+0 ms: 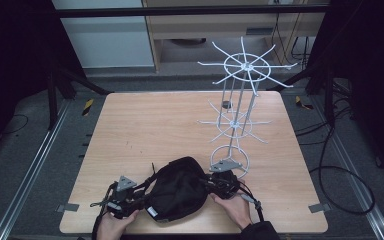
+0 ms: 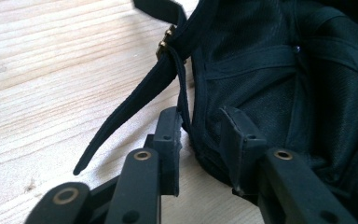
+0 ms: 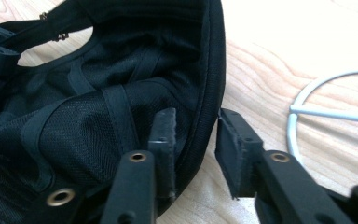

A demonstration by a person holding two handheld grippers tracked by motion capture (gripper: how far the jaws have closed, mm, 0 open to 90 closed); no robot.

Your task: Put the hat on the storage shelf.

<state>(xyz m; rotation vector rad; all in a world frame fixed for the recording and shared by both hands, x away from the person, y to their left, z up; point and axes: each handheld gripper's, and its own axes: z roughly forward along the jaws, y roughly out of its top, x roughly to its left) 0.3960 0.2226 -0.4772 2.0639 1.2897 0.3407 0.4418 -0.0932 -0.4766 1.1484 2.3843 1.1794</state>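
Both hands sit low and close together, the left tool (image 1: 122, 197) and right tool (image 1: 223, 181) each with jaws parted.

One black cap (image 1: 178, 190) on the tabletop (image 1: 145, 130), just the one. Beside it, one white wire rack (image 1: 236, 112), carrying two spoked tiers above a single ring base. One small dark object (image 1: 226, 104) sits behind the rack. Two grippers next to the cap: left gripper (image 1: 141, 199), right gripper (image 1: 211, 181), one hand (image 1: 114, 225) on each (image 1: 235, 207)

White wire rack (image 1: 237, 95) on wooden table (image 1: 145, 125).
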